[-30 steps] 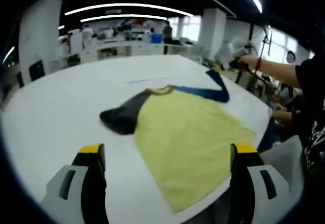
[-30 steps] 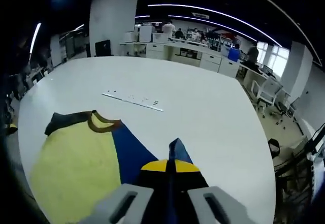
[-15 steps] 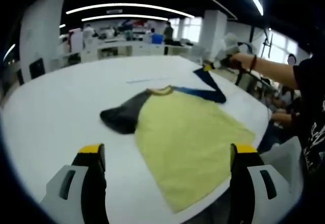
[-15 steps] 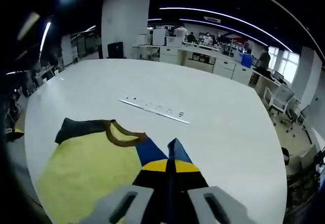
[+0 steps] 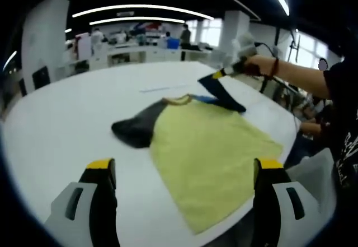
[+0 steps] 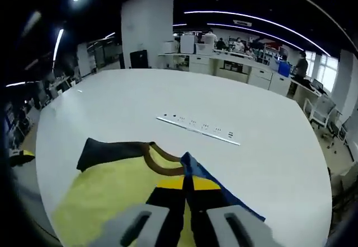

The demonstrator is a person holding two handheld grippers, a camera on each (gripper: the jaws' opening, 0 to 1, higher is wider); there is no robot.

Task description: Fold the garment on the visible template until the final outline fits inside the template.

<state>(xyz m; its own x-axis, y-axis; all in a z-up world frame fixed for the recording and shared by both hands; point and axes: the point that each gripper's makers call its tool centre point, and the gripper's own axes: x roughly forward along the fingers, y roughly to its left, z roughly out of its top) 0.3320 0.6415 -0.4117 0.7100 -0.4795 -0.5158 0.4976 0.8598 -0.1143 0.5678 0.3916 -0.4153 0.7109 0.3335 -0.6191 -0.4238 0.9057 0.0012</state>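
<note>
Sleeve-fold step: right gripper (image 6: 184, 186), jaws clamped on blue sleeve (image 5: 222, 92) of yellow cloth T-shirt (image 5: 210, 157), lifted above white round table (image 5: 67, 124). Left gripper (image 5: 184, 171) wide apart, empty, near edge. Next: lay sleeve across yellow body, release.

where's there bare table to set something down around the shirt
Bare white table runs wide beyond the collar, up to and past the thin strip, and beside the dark sleeve. It is crowded where the right gripper lifts the blue sleeve over the yellow shirt.
</note>
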